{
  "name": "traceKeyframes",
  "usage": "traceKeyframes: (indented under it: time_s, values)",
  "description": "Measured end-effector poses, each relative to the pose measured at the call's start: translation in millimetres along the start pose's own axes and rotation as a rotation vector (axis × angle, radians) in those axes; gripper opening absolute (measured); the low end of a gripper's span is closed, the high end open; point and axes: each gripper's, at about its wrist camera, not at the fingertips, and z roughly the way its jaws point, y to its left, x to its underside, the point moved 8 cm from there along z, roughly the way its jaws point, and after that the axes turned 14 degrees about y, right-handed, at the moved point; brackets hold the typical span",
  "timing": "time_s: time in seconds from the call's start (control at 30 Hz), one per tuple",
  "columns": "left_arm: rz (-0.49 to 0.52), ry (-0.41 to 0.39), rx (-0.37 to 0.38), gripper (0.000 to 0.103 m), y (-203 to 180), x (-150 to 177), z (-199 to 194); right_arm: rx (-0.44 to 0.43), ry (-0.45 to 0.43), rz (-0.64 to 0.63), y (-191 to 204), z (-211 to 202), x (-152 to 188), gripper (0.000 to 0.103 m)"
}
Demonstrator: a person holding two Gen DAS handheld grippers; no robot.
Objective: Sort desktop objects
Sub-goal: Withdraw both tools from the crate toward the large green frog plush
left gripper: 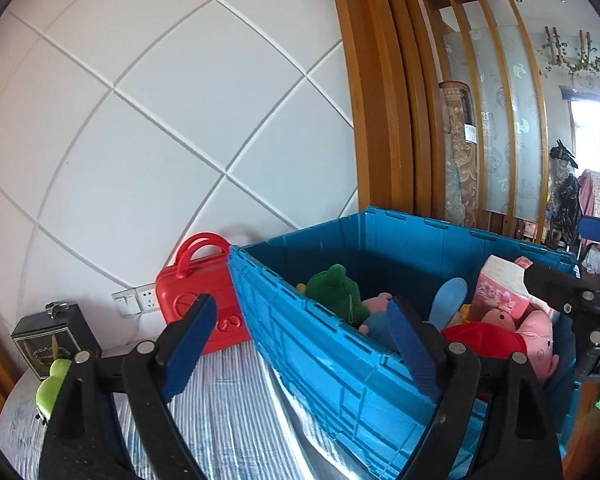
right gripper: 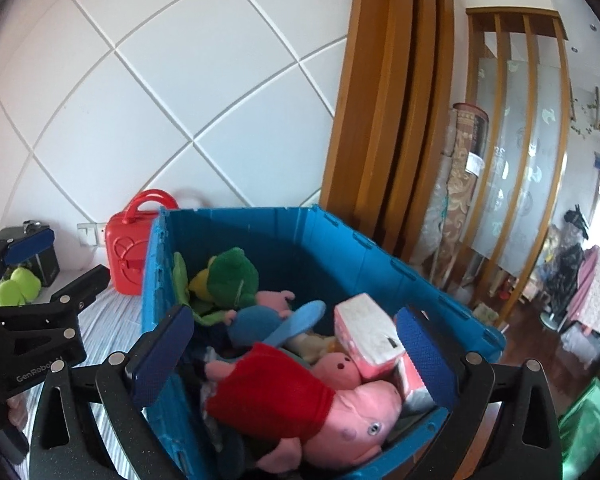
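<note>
Blue plastic crate stands on a striped cloth, filling most of both views; its near wall faces the left wrist camera. The surface under the cloth is hidden, so desk or bed cannot be told

Inside the crate, a heap of soft toys: a pink pig plush in a red dress lies on top nearest the right claw, snout toward the right wall. Behind it, a pink and white box, a blue paddle-shaped piece, and a green plush toward the far left corner

Red plastic case with handles stands upright just beside the crate's left wall, against the white panelled wall. Further left, a dark box with a lime-green plush in front of it

Right claw hovers over the crate, jaws spread wide, nothing between the pads; the pig lies below and free of them. Left claw is likewise released, jaws wide apart, straddling the crate's near corner, gripping nothing
</note>
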Motion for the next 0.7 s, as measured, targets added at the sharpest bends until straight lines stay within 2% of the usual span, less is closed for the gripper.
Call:
traceKeyframes:
  time_s: [0.2,0.47,0.6,0.7]
  values:
    - [-0.067,0.009,-0.101,0.090,70,16,-8,-0.108,-0.038,-0.106,79,-4,-19,0.103]
    - [-0.212,0.067,-0.251,0.090,192,65,-7,-0.333,-0.054,-0.240,216,18,-40,0.103]
    - [-0.281,0.129,-0.358,0.090,257,105,3,-0.466,0.022,-0.300,296,52,-39,0.103]
    - [-0.358,0.203,-0.416,0.090,311,143,18,-0.514,0.081,-0.393,360,81,-34,0.103]
